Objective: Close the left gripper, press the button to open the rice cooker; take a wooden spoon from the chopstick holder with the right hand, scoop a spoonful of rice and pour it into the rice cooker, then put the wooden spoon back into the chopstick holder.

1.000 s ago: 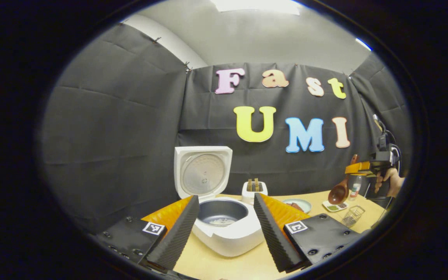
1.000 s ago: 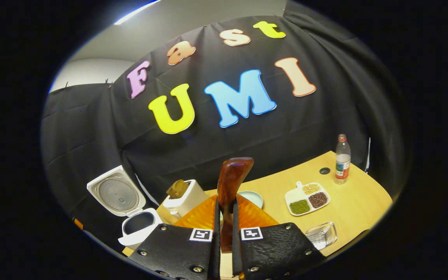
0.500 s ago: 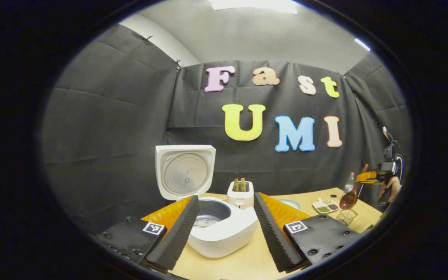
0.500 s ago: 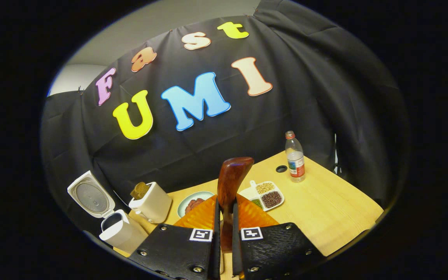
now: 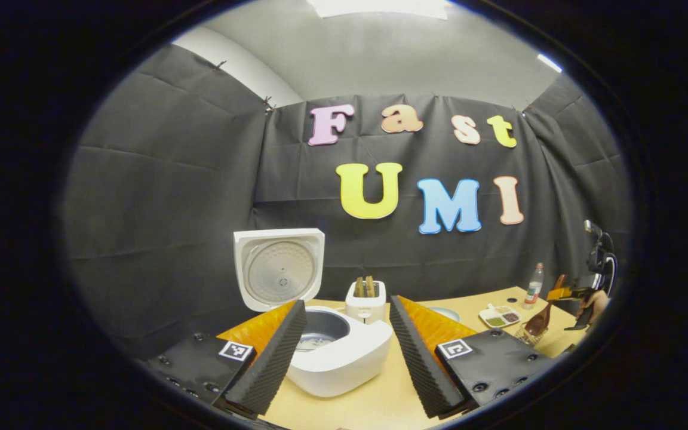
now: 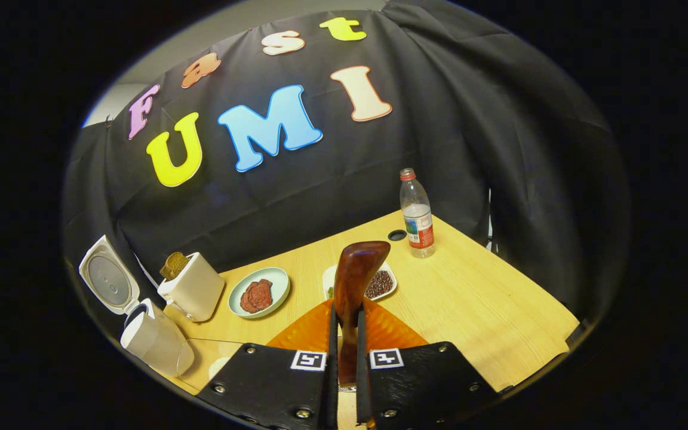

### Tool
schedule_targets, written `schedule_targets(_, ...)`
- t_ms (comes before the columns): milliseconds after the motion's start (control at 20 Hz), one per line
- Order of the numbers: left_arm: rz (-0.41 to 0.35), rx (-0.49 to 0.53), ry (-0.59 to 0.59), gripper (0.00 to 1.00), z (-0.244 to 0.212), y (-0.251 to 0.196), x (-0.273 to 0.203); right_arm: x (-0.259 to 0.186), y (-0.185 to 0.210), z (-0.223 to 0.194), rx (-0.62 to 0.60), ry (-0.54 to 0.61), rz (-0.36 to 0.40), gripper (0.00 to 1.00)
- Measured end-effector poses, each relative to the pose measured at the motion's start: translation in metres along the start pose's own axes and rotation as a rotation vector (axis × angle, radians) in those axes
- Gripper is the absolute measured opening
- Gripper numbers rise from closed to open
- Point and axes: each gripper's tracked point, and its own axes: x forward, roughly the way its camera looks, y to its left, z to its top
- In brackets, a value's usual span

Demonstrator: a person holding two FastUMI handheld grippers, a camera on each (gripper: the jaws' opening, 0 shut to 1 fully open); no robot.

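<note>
Pale wooden surface (image 6: 487, 298) against black cloth, its right corner and near edge cut off low right in the right gripper view, with a broad bare stretch lower right of centre. Round hole (image 6: 397, 235) near the back edge, beside a plastic bottle (image 6: 416, 214) standing upright. Left of centre, a plate of reddish food (image 6: 259, 292), then a white toaster (image 6: 192, 288) with bread in it. At the lower left, the rice cooker (image 6: 153, 340), lid up and tilted back. Behind the spoon, a divided dish of beans (image 6: 378, 284), partly hidden.

Right gripper (image 6: 344, 358) at the bottom centre, fingers clamped together on the wooden spoon (image 6: 353, 298); handle end up, long axis near upright in frame, leaning a touch right at the top.

In the left gripper view, left gripper (image 5: 344, 340) low centre, fingers wide apart with nothing between them. Rice cooker (image 5: 338, 355) beyond the gap, pot open, some rice at the bottom, lid (image 5: 278, 269) upright behind. Bare surface (image 5: 368, 400) in front of the cooker.

At the far right of this view, the right gripper (image 5: 565, 294) in a hand (image 5: 592, 304), spoon (image 5: 544, 316) hanging bowl down, slanted, at the wire chopstick holder (image 5: 526, 333); whether inside or just above, cannot tell.
</note>
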Motion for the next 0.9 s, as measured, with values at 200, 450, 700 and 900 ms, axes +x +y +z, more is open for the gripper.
schedule_targets(200,0.022,0.009,-0.005,0.95,0.003,0.003,-0.011,0.011,-0.003,-0.02,-0.003,0.042,0.0,0.12)
schedule_targets(450,0.043,0.008,-0.009,0.96,0.002,0.005,-0.02,0.015,-0.01,-0.035,-0.017,0.079,0.007,0.12)
schedule_targets(700,0.031,0.004,-0.011,0.95,0.003,-0.003,-0.018,0.008,-0.022,-0.034,-0.045,0.082,-0.004,0.17)
schedule_targets(900,0.009,0.017,-0.033,0.96,0.009,-0.011,-0.013,-0.007,-0.039,-0.026,-0.062,0.061,-0.042,0.47)
